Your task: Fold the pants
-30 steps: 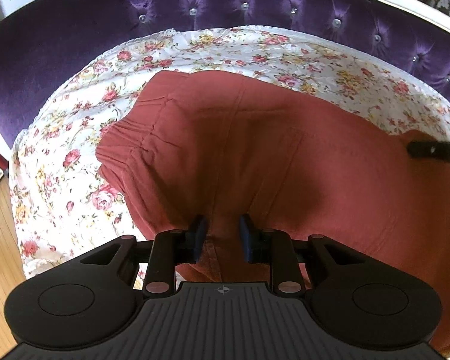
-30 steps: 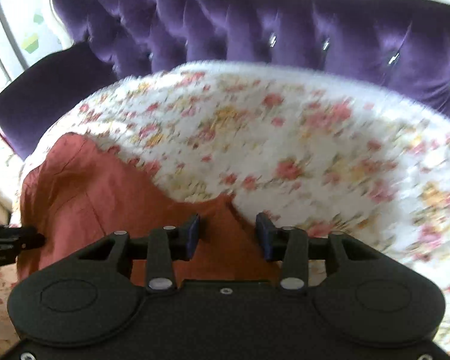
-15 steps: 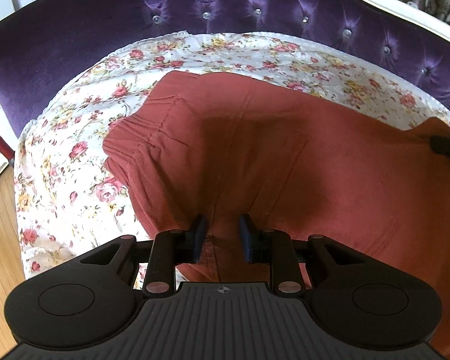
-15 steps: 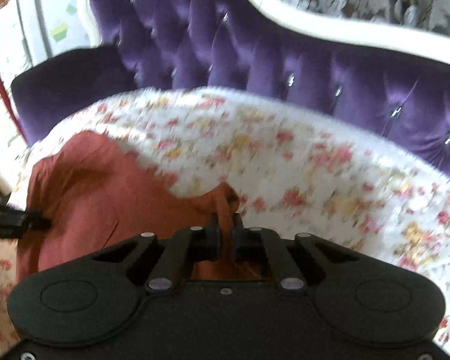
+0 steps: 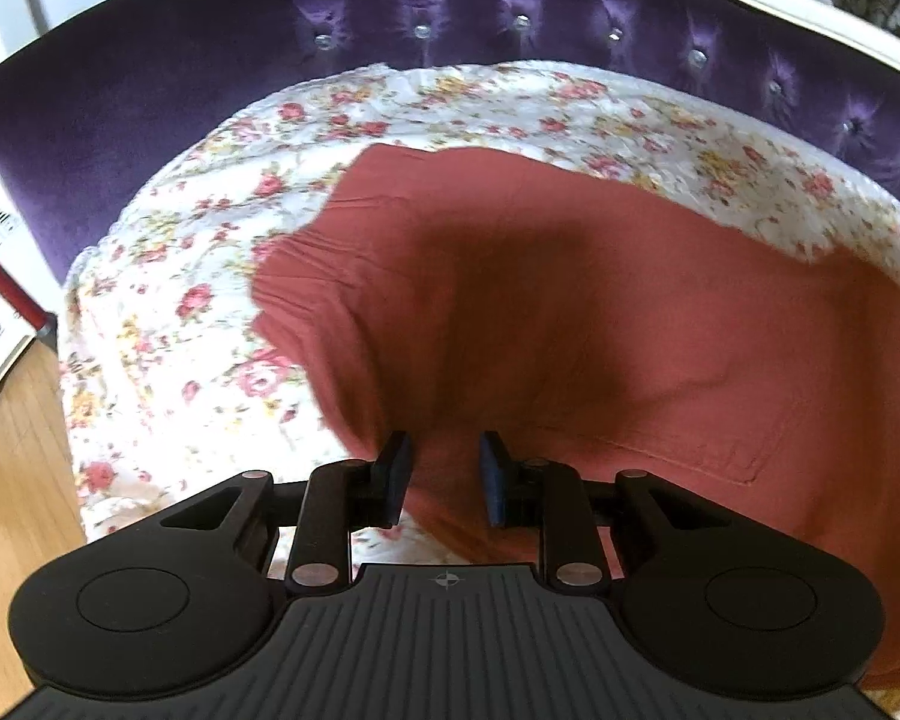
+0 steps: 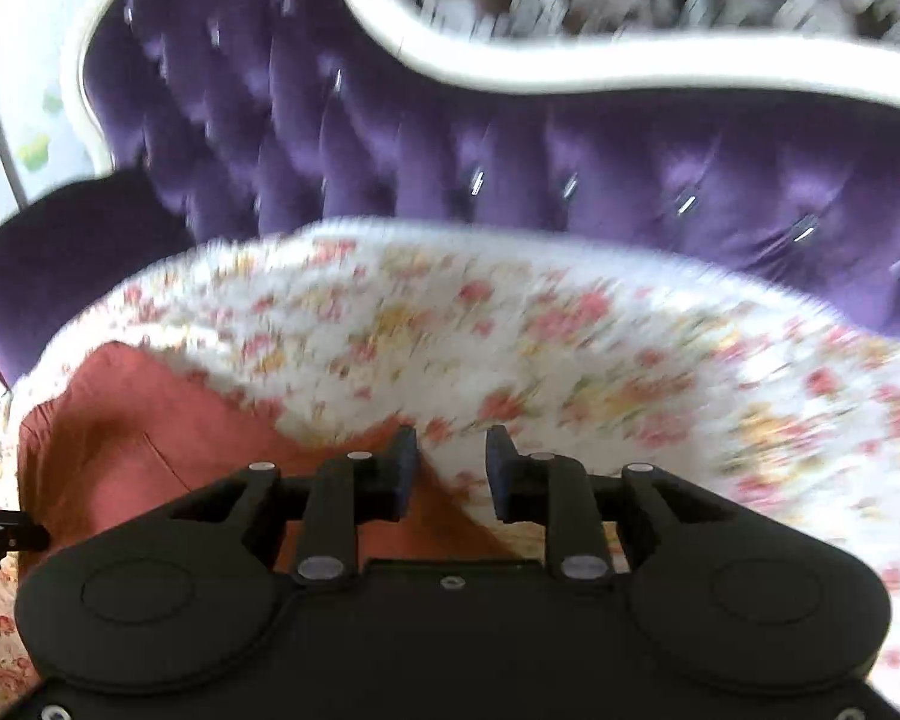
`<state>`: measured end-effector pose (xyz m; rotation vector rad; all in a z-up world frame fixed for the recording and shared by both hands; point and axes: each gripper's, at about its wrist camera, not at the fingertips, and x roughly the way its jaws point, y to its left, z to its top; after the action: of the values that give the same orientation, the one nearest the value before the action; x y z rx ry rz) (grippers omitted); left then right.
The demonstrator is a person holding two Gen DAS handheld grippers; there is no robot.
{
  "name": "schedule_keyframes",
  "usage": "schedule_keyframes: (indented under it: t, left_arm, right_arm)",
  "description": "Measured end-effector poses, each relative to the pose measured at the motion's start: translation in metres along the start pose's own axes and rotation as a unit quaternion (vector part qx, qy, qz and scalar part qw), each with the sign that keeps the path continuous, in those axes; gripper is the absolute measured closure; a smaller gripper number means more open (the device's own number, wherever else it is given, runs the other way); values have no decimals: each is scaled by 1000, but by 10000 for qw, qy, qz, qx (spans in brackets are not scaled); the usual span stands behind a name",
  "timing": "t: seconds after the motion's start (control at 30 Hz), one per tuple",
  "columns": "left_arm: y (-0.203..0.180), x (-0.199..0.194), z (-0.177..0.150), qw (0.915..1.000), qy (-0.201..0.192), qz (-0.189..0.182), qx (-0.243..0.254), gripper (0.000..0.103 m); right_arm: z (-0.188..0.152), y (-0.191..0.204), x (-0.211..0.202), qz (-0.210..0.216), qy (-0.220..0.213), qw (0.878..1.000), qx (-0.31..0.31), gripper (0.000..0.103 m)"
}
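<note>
— What's on your left?

— My left gripper (image 5: 440, 471) points down at the near edge of the pants (image 5: 600, 324). Its jaws stand partly apart with the reddish cloth running between them; I cannot tell whether the pads press on it.

— Where do the pants lie?

— Spread across the flowered sheet (image 5: 168, 312) on the purple sofa (image 5: 510, 6), waistband toward the left, wooden floor (image 5: 12, 450) beyond the sheet's edge.

— And your right?

— My right gripper (image 6: 450, 468) has just been opening. Its jaws stand apart over the pants' end, an edge of cloth lying loose between them, pressed by neither pad. That view is blurred.
</note>
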<state>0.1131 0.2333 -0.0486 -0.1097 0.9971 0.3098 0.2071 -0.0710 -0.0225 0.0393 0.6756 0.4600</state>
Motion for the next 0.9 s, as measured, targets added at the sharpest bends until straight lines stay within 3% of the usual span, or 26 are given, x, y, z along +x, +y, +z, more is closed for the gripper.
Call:
schedule_keyframes:
  t: [0.1,0.2,0.43,0.63,0.9]
  left_arm:
    - [-2,-12,3,9999,-66,97,-47,79]
    - [-19,-23,2,9998,-141,-38,118,79]
    - [-79,-27,-20,9963,-13,-536,678,78]
    - [-101,-15,-41,9944,17,-343,998,78]
    - [-103,-12,-37,9948,116,-319,958,78]
  right_arm:
    - [-6,-8,-42,78,-76,9999,13,66]
    - [-26,-11,-78,85,-14,10000,-10,66]
    - [-108,-10,-136,-142,400,9991,-94,65]
    - [-156,14,-152,-381,609,9946,-746,65]
    - [-173,35,-137,-737,699,9774,-1855,67]
